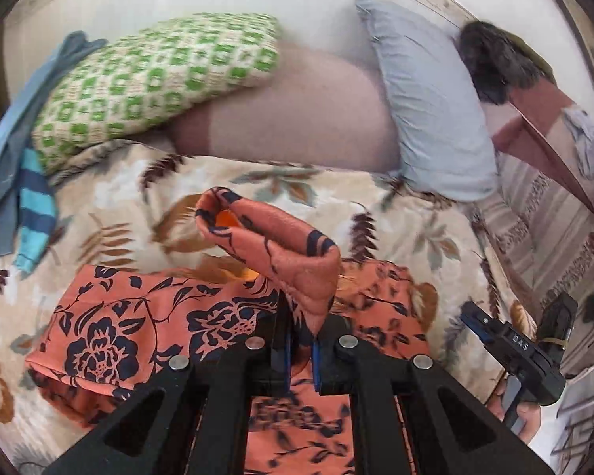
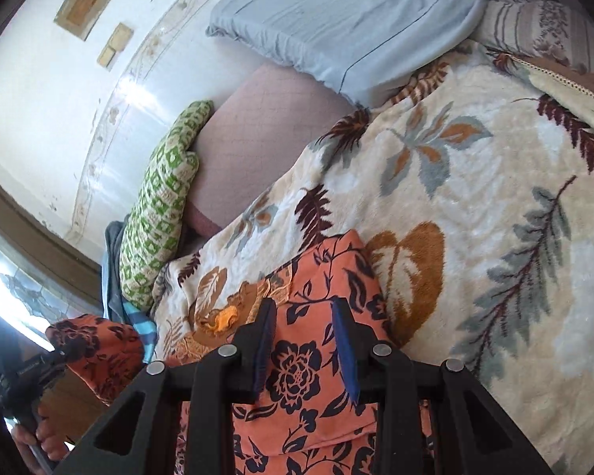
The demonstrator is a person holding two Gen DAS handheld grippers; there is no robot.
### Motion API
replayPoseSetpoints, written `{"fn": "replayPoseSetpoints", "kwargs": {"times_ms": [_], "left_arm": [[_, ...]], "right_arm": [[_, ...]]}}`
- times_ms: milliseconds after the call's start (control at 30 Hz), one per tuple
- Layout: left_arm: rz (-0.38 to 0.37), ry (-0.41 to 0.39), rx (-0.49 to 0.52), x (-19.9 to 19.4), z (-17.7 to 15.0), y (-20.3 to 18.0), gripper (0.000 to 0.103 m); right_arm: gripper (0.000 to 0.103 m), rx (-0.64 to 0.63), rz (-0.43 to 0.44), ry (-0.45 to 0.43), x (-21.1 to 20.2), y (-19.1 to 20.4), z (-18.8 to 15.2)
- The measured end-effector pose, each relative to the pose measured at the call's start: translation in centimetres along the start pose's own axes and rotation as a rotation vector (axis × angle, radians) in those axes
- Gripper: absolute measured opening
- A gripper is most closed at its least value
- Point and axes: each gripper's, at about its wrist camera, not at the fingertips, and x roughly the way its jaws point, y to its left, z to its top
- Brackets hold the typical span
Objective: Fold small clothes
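An orange garment with dark blue flowers point(image 1: 138, 328) lies on a leaf-patterned blanket point(image 1: 415, 229). My left gripper point(image 1: 301, 324) is shut on a fold of it, and the pinched cloth point(image 1: 273, 237) stands up past the fingertips. In the right wrist view my right gripper point(image 2: 303, 308) hovers over the same garment point(image 2: 297, 364) with its jaws partly apart and the pads not pressing on cloth. That view also shows the left gripper point(image 2: 59, 352) at the lower left, with bunched orange cloth point(image 2: 99, 352). From the left wrist view the right gripper point(image 1: 471, 316) sits just off the garment's right edge.
A green-and-white pillow point(image 1: 154, 83) and a light blue pillow point(image 1: 427, 111) rest against the wall behind. Blue striped cloth point(image 1: 35, 209) and a grey-blue garment point(image 1: 4, 150) lie at the far left. A dark furry item point(image 1: 491, 59) sits at the back right. A hand point(image 2: 39, 439) holds the left gripper.
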Motion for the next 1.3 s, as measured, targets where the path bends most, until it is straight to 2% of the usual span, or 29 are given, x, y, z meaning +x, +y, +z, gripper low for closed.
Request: {"fn": "replayPoseSetpoints", "kwargs": {"times_ms": [67, 100, 167, 200, 233, 267, 300, 333, 400, 500, 567, 633, 733, 833, 933, 1000, 1033, 1067, 1100, 1167, 1200, 1300], "left_arm": [[-0.047, 0.054, 0.062, 2.6, -0.8, -4.4, 0.007], [-0.087, 0.099, 0.088, 3.8, -1.3, -6.1, 0.011], [-0.142, 0.191, 0.133, 5.5, -2.1, -8.5, 0.025], [-0.133, 0.201, 0.153, 5.5, -2.4, -9.0, 0.036], [-0.112, 0.178, 0.171, 5.0, -2.5, -9.1, 0.046], [-0.089, 0.137, 0.184, 4.2, -2.4, -8.7, 0.052], [-0.065, 0.091, 0.184, 3.2, -2.1, -7.8, 0.063], [-0.047, 0.046, 0.168, 2.3, -1.6, -6.6, 0.071], [-0.023, -0.025, 0.107, 0.8, -0.7, -3.1, 0.077], [0.099, -0.069, 0.045, -0.1, -1.1, 2.3, 0.077], [0.202, -0.052, 0.011, 0.3, -2.8, 6.3, 0.077], [0.287, -0.009, -0.064, 1.1, -5.0, 10.7, 0.077], [0.35, 0.045, -0.196, 1.7, -8.5, 16.4, 0.077], [0.411, 0.046, -0.246, 1.7, -10.9, 19.3, 0.077], [0.421, 0.066, -0.259, 2.5, -12.5, 20.3, 0.077], [0.42, 0.105, -0.283, 3.7, -13.3, 21.1, 0.079], [0.405, 0.086, -0.306, 3.6, -13.6, 21.5, 0.079], [0.399, 0.078, -0.314, 3.5, -13.7, 21.6, 0.079], [0.401, 0.083, -0.307, 3.3, -13.7, 21.5, 0.079], [0.407, 0.08, -0.294, 2.8, -13.4, 21.2, 0.079], [0.406, 0.066, -0.29, 2.2, -13.3, 21.0, 0.079], [0.389, -0.008, -0.251, 0.5, -13.1, 19.4, 0.079]], "right_arm": [[0.032, 0.038, 0.008, -0.023, -0.7, -0.8, 0.7], [0.032, 0.049, 0.008, -0.034, -1.0, -1.1, 1.0], [0.033, 0.058, -0.003, -0.045, -1.2, -1.6, 1.4], [0.037, 0.058, -0.01, -0.046, -1.3, -1.7, 1.5], [0.048, 0.058, -0.015, -0.044, -1.3, -1.8, 1.6], [0.057, 0.058, -0.017, -0.046, -1.4, -1.9, 1.6], [0.065, 0.056, -0.017, -0.056, -1.6, -1.9, 1.6], [0.065, 0.049, -0.012, -0.059, -1.7, -1.7, 1.6], [0.065, 0.034, 0.001, -0.048, -1.5, -1.3, 1.4], [0.065, 0.02, 0.043, -0.014, -0.8, -0.4, 0.6], [0.065, -0.006, 0.081, 0.027, 0.1, 0.7, -0.1], [0.065, -0.043, 0.116, 0.076, 1.2, 2.1, -1.2], [0.065, -0.122, 0.147, 0.136, 3.1, 4.7, -3.2], [0.062, -0.202, 0.164, 0.181, 4.9, 7.1, -5.3], [0.061, -0.227, 0.147, 0.259, 7.3, 8.3, -7.2], [0.061, -0.215, 0.042, 0.352, 10.0, 7.4, -8.4], [0.059, -0.197, -0.051, 0.414, 11.7, 6.3, -9.0], [0.053, -0.172, -0.083, 0.435, 12.5, 5.2, -9.3], [0.043, -0.154, -0.069, 0.403, 12.1, 4.8, -9.0], [0.043, -0.138, -0.053, 0.408, 11.3, 5.1, -8.3], [0.044, -0.148, -0.035, 0.383, 10.7, 5.3, -8.1], [0.044, -0.197, 0.058, 0.333, 9.2, 6.7, -7.8]]}}
